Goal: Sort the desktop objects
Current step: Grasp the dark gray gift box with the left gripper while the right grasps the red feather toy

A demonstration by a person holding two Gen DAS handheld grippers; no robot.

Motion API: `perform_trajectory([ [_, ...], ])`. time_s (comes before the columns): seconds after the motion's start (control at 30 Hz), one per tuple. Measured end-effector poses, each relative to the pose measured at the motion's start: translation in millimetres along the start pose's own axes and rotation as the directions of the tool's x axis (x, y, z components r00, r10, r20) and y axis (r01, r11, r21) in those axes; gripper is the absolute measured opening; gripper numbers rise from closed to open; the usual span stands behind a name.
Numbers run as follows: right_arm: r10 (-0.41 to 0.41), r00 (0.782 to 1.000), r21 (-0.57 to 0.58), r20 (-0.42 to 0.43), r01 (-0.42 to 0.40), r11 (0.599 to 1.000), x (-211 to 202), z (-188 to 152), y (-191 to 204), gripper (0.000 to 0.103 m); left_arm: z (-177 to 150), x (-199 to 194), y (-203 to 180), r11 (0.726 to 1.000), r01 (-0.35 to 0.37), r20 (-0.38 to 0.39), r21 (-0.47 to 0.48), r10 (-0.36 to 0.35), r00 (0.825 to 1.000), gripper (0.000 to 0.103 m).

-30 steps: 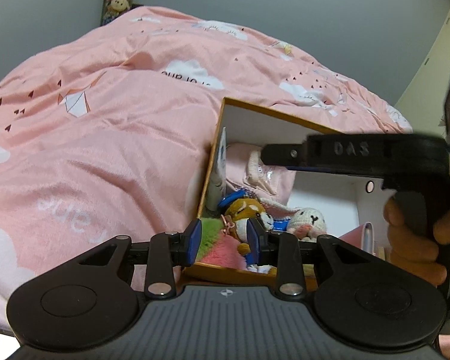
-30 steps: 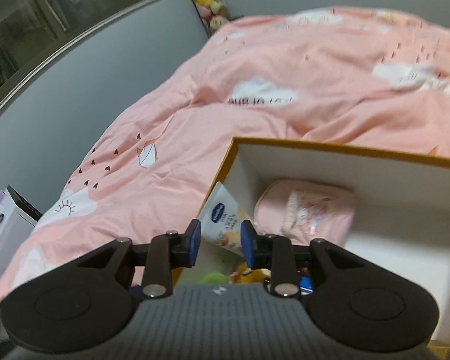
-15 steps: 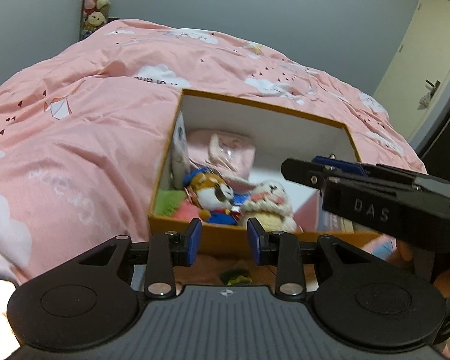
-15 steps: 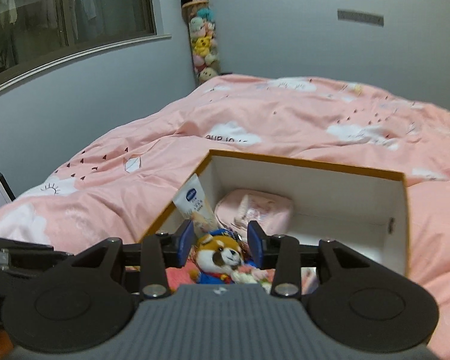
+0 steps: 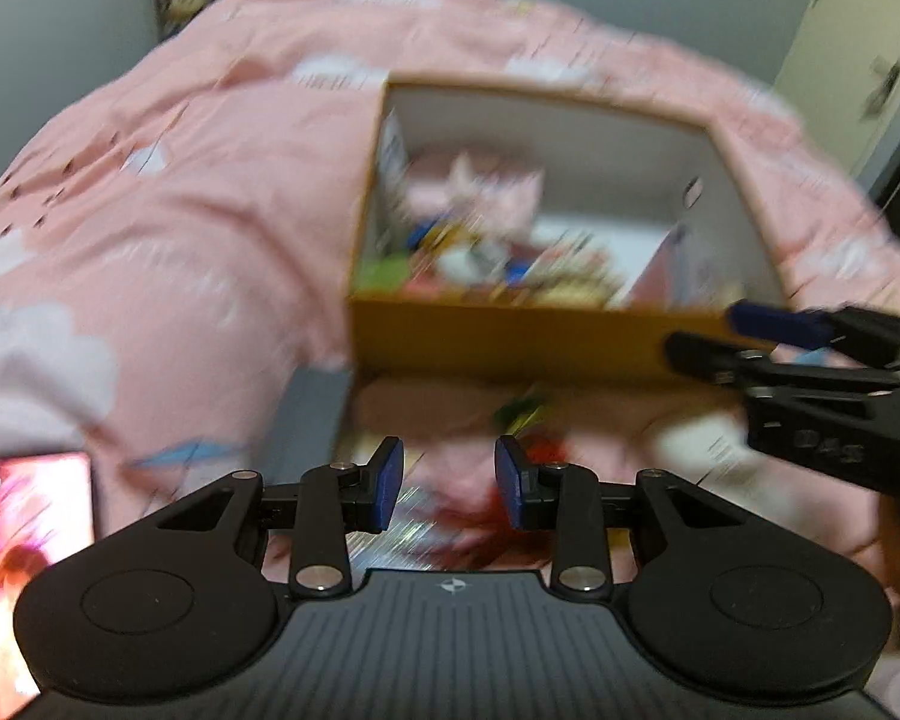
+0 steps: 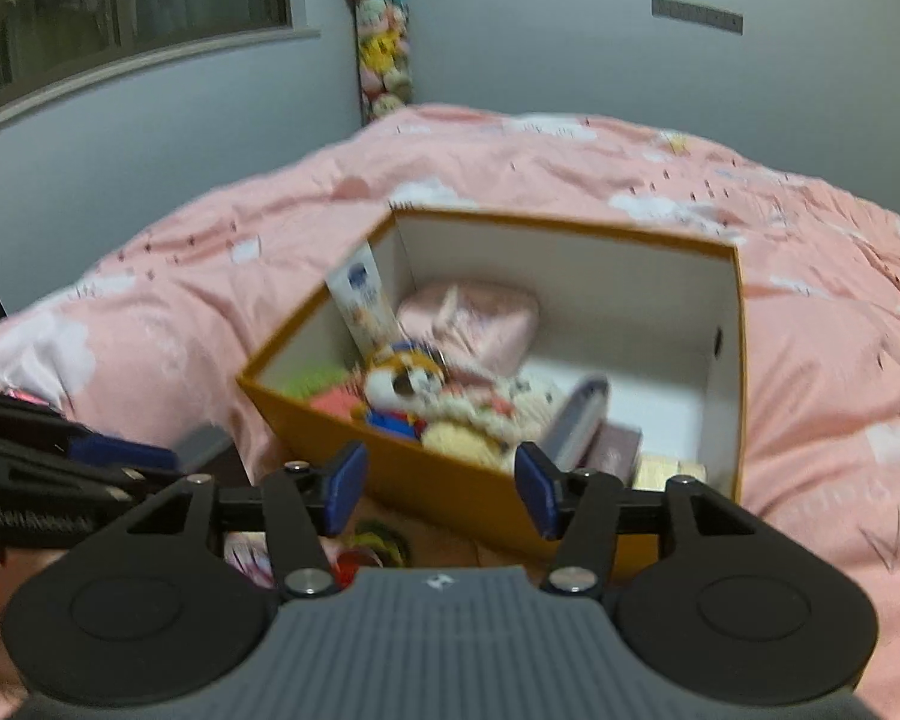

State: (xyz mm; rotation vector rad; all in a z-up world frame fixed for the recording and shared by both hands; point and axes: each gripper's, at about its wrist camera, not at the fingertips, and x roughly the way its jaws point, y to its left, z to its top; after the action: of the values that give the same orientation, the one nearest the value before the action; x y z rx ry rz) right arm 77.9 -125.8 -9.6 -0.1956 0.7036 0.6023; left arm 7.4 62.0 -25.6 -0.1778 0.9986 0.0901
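An orange box [image 6: 450,480] with white inner walls lies on the pink duvet. It holds a fox plush [image 6: 402,381], a cream tube [image 6: 366,306], a pink pouch [image 6: 474,318] and other soft toys. My right gripper [image 6: 441,492] hovers in front of the box's near wall, its jaws opening with nothing between them. My left gripper [image 5: 447,483] is open and empty, over small colourful items [image 5: 522,414] that lie before the box [image 5: 510,342]. The left wrist view is blurred. Each gripper shows at the edge of the other's view: the right gripper [image 5: 705,333] and the left gripper [image 6: 150,474].
A lit phone [image 5: 24,570] lies on the duvet at the lower left, and a grey flat object [image 5: 309,420] sits by the box's near-left corner. A column of stuffed toys [image 6: 384,54] hangs in the room corner. A window fills the left wall.
Both grippers have drawn back from over the box, which now lies further ahead. The right jaws have spread wider. The phone and the small items in front of the box came into view.
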Motion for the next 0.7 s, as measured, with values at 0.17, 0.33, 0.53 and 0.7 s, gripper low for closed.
perform_trajectory([
  [0.17, 0.020, 0.988, -0.068, -0.154, -0.031, 0.997, 18, -21, 12, 0.057, -4, 12, 14, 0.999, -0.036, -0.083, -0.017, 0.034, 0.996, 0.039],
  [0.33, 0.047, 0.967, -0.067, -0.252, -0.066, 0.996, 36, -34, 18, 0.056, -6, 7, 16, 0.997, -0.072, -0.053, -0.002, 0.072, 0.996, 0.048],
  [0.53, 0.134, 0.940, 0.005, -0.315, -0.139, 0.990, 50, -35, 13, 0.055, 5, 1, 15, 0.985, -0.154, 0.031, 0.074, 0.152, 0.988, 0.052],
  [0.7, 0.218, 0.899, 0.086, -0.380, -0.200, 0.976, 71, -33, 9, 0.055, 9, 25, 27, 0.985, -0.154, -0.050, 0.076, 0.158, 0.986, 0.053],
])
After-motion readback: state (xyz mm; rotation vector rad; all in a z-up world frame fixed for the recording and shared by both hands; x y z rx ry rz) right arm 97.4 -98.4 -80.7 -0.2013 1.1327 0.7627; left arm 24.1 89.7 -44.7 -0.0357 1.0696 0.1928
